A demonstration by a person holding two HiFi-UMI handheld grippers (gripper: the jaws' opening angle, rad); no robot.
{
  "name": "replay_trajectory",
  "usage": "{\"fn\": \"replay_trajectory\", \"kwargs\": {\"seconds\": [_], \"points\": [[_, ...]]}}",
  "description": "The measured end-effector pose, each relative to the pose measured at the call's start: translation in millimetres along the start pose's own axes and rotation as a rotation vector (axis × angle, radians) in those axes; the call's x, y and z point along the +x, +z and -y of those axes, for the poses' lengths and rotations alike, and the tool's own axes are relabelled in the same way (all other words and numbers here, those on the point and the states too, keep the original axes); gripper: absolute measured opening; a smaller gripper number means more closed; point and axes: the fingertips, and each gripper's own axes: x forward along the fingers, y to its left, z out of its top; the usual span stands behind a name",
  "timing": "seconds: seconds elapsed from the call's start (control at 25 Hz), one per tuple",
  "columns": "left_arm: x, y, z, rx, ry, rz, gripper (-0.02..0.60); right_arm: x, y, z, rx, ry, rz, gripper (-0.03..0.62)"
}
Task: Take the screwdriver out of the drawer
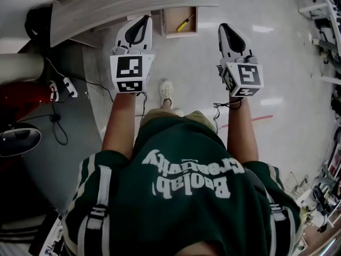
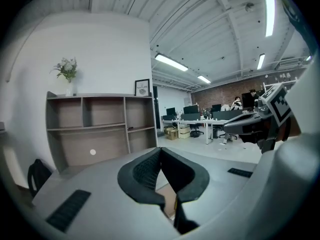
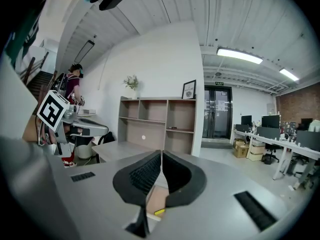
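A yellow-handled screwdriver (image 1: 185, 23) lies in an open wooden drawer (image 1: 171, 30) pulled out from under the desk (image 1: 106, 4). In the head view my left gripper (image 1: 144, 21) hovers just left of the drawer, jaws shut and empty. My right gripper (image 1: 224, 29) is to the drawer's right, also shut with nothing held. In the right gripper view the screwdriver (image 3: 159, 212) shows below the closed right gripper (image 3: 161, 155), inside the drawer (image 3: 156, 200). In the left gripper view a slice of the drawer (image 2: 170, 200) shows under the closed left gripper (image 2: 160, 152).
An open shelf unit (image 2: 100, 126) stands behind the desk against the white wall. Cables and a power strip (image 1: 69, 87) lie on the floor at left beside a red object (image 1: 21, 97). Office desks (image 2: 200, 121) stand farther off. A person (image 3: 74, 79) stands at left.
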Motion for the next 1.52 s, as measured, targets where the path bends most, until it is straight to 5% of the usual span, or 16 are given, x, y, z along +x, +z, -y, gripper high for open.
{"fn": "replay_trajectory", "kwargs": {"seconds": [0.64,1.52], "points": [[92,-36,47,0.031,-0.161,-0.058,0.018,31,-45,39,0.022,-0.056,-0.042,0.035],[268,-234,88,0.085,-0.138,-0.447,0.031,150,-177,124,0.078,0.105,-0.150,0.035]]}}
